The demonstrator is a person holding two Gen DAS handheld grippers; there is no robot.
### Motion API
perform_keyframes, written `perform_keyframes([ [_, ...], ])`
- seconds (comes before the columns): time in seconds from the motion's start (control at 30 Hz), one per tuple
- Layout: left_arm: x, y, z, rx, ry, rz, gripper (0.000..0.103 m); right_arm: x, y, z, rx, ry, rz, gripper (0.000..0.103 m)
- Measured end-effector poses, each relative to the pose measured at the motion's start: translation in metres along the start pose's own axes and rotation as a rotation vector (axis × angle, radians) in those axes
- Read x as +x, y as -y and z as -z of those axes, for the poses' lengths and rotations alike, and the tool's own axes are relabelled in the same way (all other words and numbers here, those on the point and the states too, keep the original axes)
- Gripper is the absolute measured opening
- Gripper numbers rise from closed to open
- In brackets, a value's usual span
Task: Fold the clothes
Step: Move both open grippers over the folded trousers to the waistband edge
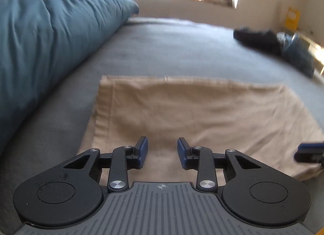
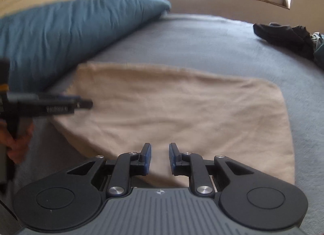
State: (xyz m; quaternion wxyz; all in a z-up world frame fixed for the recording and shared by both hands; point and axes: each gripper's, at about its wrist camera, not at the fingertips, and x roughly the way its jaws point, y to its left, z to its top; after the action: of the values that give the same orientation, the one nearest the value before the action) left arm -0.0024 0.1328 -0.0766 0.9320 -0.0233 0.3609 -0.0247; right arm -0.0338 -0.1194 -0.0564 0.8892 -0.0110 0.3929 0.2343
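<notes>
Tan cloth lying flat on grey bed, folded into rectangle, near edge. Left tongs hovering over cloth's near-left part, jaws partly open, nothing btwn. Right tongs hovering over near edge, narrow gap, gripping nothing. Blue duvet bunching at left; dark clothes piling far right.

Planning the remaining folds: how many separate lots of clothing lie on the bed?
2: the beige garment spread flat on the near side, and a dark heap by the far right edge, which may hold several pieces.
</notes>
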Motion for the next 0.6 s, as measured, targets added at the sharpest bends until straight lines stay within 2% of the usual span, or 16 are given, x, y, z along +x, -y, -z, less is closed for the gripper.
perform_keyframes([
  [0.1, 0.008, 0.001, -0.018, 0.002, 0.023, -0.027, 0.035, 0.006, 0.016, -0.025, 0.02, 0.056, 0.051, 0.02],
  [0.17, 0.024, 0.003, -0.03, -0.024, 0.023, -0.039, 0.035, 0.025, 0.032, -0.033, 0.067, 0.055, 0.071, 0.02],
  [0.3, 0.059, 0.01, -0.042, -0.051, -0.001, -0.089, 0.035, 0.07, 0.058, -0.021, 0.123, -0.051, 0.085, 0.02],
  [0.4, 0.071, 0.018, -0.046, -0.032, -0.024, -0.136, 0.037, 0.066, 0.056, -0.024, 0.103, -0.05, 0.086, 0.02],
  [0.5, 0.073, 0.021, -0.048, -0.038, -0.043, -0.162, 0.04, 0.06, 0.06, -0.041, 0.117, 0.0, 0.078, 0.02],
  [0.6, 0.075, 0.025, -0.05, -0.029, -0.064, -0.194, 0.047, 0.076, 0.075, -0.06, 0.148, 0.006, 0.113, 0.02],
])
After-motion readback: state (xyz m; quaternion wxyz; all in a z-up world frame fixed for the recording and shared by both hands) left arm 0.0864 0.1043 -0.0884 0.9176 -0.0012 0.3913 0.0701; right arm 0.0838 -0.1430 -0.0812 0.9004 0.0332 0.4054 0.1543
